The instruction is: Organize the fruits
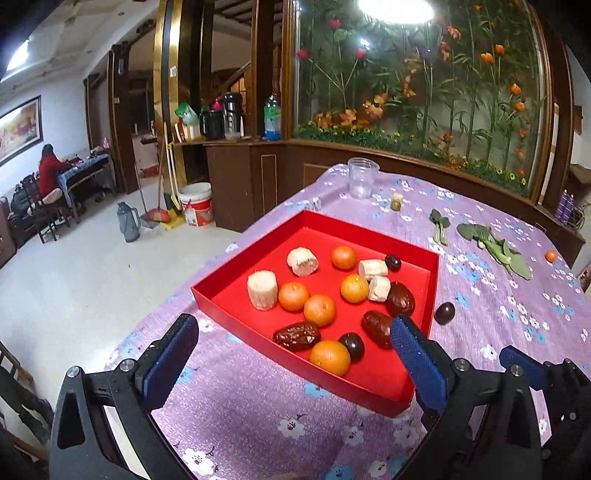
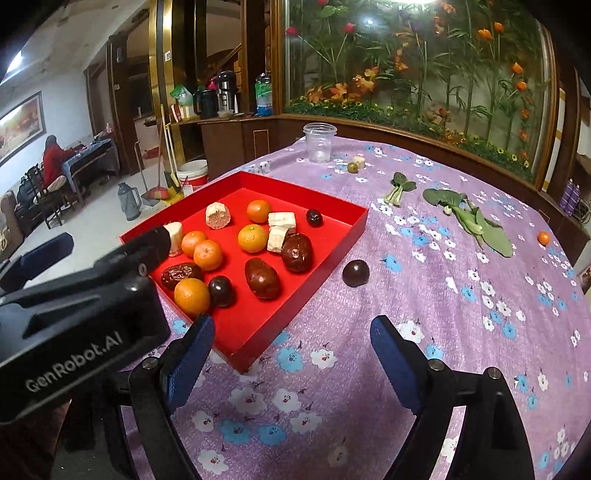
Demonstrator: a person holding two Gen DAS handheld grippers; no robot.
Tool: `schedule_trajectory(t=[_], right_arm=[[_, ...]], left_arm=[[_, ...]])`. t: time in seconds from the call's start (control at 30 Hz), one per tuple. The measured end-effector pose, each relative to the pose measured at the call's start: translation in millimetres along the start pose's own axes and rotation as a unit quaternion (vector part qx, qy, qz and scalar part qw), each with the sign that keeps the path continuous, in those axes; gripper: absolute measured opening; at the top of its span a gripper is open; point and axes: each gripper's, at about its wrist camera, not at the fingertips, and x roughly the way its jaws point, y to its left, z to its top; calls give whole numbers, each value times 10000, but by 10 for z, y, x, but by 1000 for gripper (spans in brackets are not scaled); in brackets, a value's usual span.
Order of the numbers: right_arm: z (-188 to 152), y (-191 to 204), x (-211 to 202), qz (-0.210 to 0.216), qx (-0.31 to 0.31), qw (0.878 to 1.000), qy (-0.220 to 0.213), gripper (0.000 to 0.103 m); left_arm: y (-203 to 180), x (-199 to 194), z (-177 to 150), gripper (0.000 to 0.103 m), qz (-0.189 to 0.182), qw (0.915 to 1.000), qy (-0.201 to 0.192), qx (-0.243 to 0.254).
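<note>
The worktop [image 1: 258, 424] is covered by a purple cloth printed with white and blue flowers. Behind it, a curved glass case [image 1: 417, 74] framed in dark wood is filled with artificial flowers and bamboo, and a bright lamp [image 1: 395, 7] is reflected at its top. A pale floor [image 1: 92, 266] is seen to the left, where a white bucket [image 1: 195, 203], a broom [image 1: 159, 210] and a grey flask [image 1: 128, 221] are set. Bottles and jugs are crowded on a wooden cabinet [image 1: 229, 177]. A framed picture [image 1: 18, 125] is hung on the white wall, and a person in red [image 1: 51, 173] is seated at a far table.
</note>
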Motion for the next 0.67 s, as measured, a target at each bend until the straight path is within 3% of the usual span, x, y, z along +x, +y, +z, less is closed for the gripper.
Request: schedule_trajectory(t=[0.67], right_arm=[[-6,-44,-28,89,116,9999,-26,91]], left_arm=[[-50,68,5,103,4,9998,197,87]])
